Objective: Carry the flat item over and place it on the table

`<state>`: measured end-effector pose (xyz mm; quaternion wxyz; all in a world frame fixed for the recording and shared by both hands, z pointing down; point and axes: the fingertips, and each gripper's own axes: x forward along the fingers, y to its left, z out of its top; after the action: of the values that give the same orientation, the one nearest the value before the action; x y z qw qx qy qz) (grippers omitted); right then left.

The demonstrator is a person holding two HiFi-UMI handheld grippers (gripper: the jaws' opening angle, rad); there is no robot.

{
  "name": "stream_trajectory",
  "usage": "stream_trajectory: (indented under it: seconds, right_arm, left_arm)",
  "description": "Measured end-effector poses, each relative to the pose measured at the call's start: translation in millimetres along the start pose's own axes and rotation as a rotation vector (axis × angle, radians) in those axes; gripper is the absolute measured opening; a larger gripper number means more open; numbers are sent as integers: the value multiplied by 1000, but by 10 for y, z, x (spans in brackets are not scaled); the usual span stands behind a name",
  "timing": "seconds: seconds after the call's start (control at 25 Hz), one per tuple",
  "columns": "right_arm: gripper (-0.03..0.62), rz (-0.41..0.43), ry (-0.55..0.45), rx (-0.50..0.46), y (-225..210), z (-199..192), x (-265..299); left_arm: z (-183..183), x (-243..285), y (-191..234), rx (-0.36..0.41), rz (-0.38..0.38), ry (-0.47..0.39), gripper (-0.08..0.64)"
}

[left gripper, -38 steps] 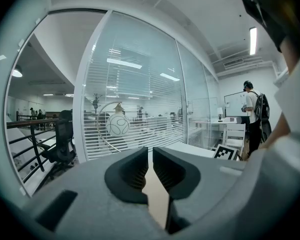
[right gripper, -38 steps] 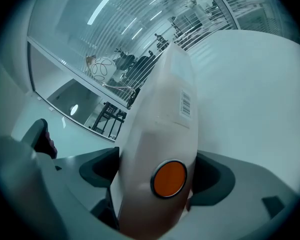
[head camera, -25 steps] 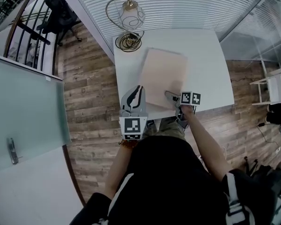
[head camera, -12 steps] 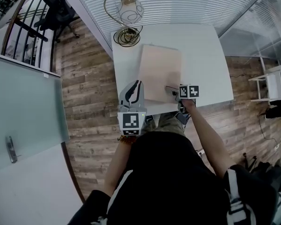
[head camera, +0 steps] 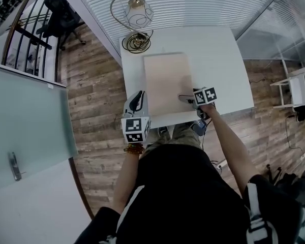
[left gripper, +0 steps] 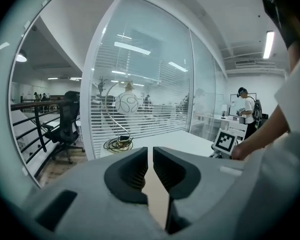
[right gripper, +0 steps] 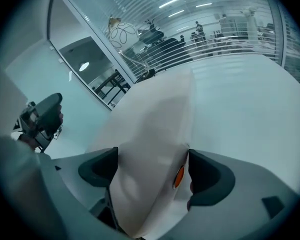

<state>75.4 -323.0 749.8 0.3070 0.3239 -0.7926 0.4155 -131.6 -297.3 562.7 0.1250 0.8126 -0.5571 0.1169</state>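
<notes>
Beige flat item (head camera: 168, 80) is lying on the white surface (head camera: 221, 60), long axis running from the person's edge up toward the lamp (head camera: 133, 20), with its far end just short of the lamp's base. The right gripper (head camera: 183, 98) has its jaws clamped around a bunched-up bit of the long edge farther from the lamp. The left gripper (head camera: 140, 94) sits at the lamp-side edge, jaws nearly together with a beige sliver pinched between them, I think. So the item stretches lamp-ward from both jaws, and I'd guess letting go comes next. Can't tell if the near end is fully down, since the grippers cover it.
</notes>
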Motion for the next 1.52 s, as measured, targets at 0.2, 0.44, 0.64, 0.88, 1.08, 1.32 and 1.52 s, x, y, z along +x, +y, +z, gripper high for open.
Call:
stream_trajectory:
  seconds: [0.2, 0.44, 0.64, 0.88, 1.08, 1.32, 1.52]
  right_arm:
    - [400, -26, -52, -40, 49, 64, -120]
    - [399, -47, -26, -68, 93, -121, -200]
    - [399, -48, 22, -121, 90, -122, -150]
    - [399, -55, 27, -137, 48, -44, -117]
    - [399, -53, 37, -140, 18, 58, -56]
    - [399, -47, 42, -139, 23, 94, -34]
    - [399, -17, -64, -132, 47, 177, -181]
  left_arm:
    - [-654, 115, 149, -70, -38, 174, 46]
    - [-1369, 209, 119, -261, -114, 368, 179]
    - [-1596, 326, -50, -354, -172, 436, 191]
    - [-1566, 433, -125, -341, -178, 467, 137]
    - [-1539, 508, -50, -376, -160, 468, 135]
    - [-1513, 514, -22, -380, -145, 457, 133]
    - [-1339, 498, -25, -349, -124, 408, 124]
